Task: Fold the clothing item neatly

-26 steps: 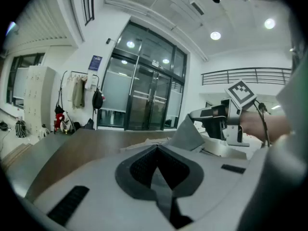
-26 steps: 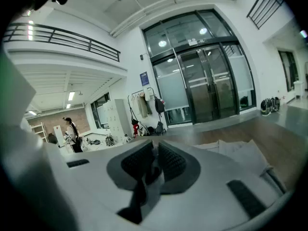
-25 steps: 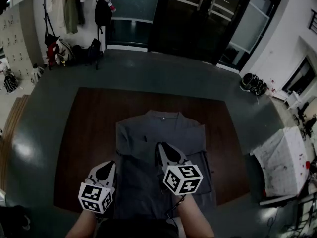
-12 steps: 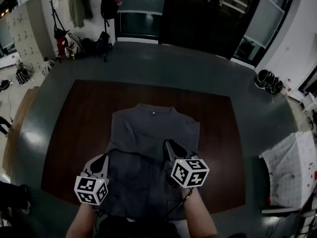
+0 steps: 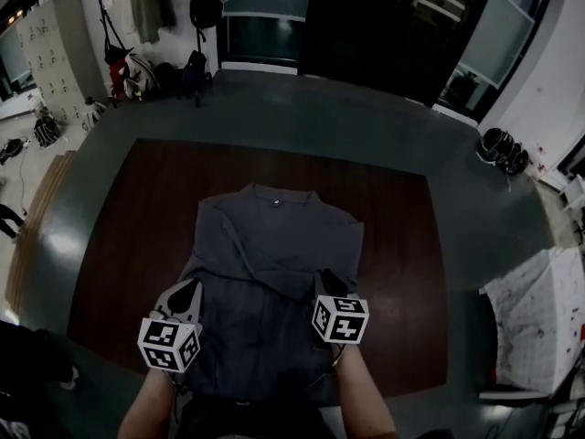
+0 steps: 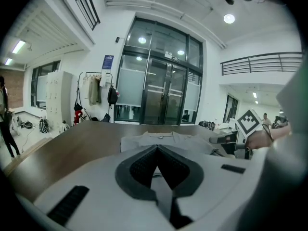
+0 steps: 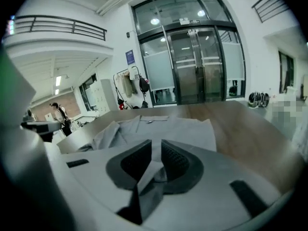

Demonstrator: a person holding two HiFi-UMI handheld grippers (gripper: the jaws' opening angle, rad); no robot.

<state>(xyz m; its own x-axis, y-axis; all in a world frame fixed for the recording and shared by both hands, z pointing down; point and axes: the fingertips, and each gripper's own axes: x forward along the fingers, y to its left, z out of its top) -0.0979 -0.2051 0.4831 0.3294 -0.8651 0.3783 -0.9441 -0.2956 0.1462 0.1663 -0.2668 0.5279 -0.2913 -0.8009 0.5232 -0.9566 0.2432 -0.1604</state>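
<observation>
Both tools are down at the near end of the shirt (image 5: 274,245), which lies spread over the middle of the desk (image 5: 402,218), collar (image 5: 279,191) toward the far edge and hem toward the near edge. The right hand-held gripper (image 7: 156,143) has its jaws nearly together with a tongue of pale cloth pinched between the pads, a clear hold. The left hand-held gripper (image 6: 157,148) is fully closed at the tips, and a pale sliver shows behind them; it looks like a thin pinch of cloth, though that is harder to be sure of. A crease (image 5: 260,282) runs across the shirt from one tip to the other, so this reads as a crosswise fold with a pinch at each side. To do it well, the two hands want to travel together at the same height and pace, with the cloth taut between them so the fold line stays straight and square to the side edges. The left side of the body looks rumpled, with a diagonal ridge running toward the collar, so a little outward tension there would help flatten it before the layer is laid. The risk is a light left grip slipping and one corner lagging, skewing the fold. Set the layer down with its edges matched, then let go.
</observation>
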